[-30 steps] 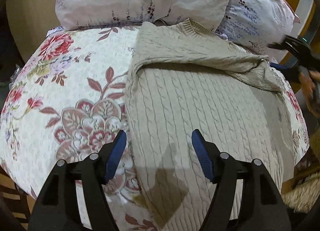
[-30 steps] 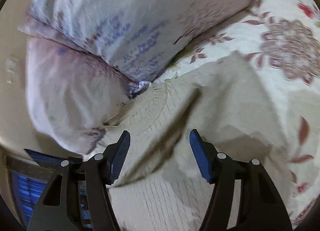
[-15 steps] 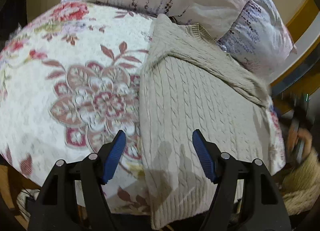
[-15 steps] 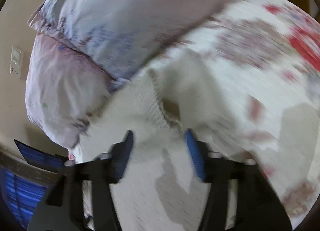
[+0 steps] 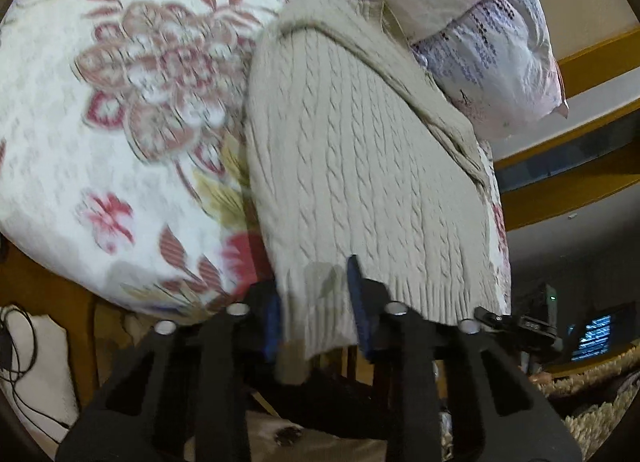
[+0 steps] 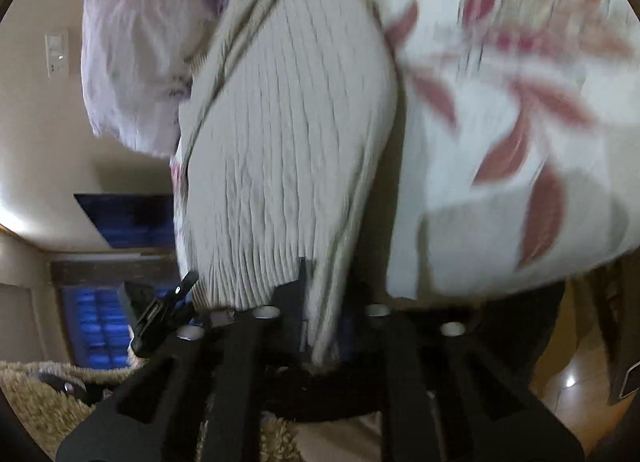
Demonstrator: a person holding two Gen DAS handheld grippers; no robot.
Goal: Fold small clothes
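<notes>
Step in hand looks like the bottom-to-top fold: the sweater lies flat on the bed, collar end up against the pillows, ribbed hem hanging off the near edge. Left hand-held gripper has the hem's left corner between its blue pads — fingers look part-closed around the fabric, though I can't tell if they're actually pinching it. Right hand-held gripper sits at the other hem corner with a bunched edge of knit running down between its fingers; pads are mostly hidden and blurred, so no call on closure there either. Next move, by my read — confirm both pinches, lift the hem evenly, carry it toward the collar, keep the corners level. No brand, label or readable writing anywhere.
</notes>
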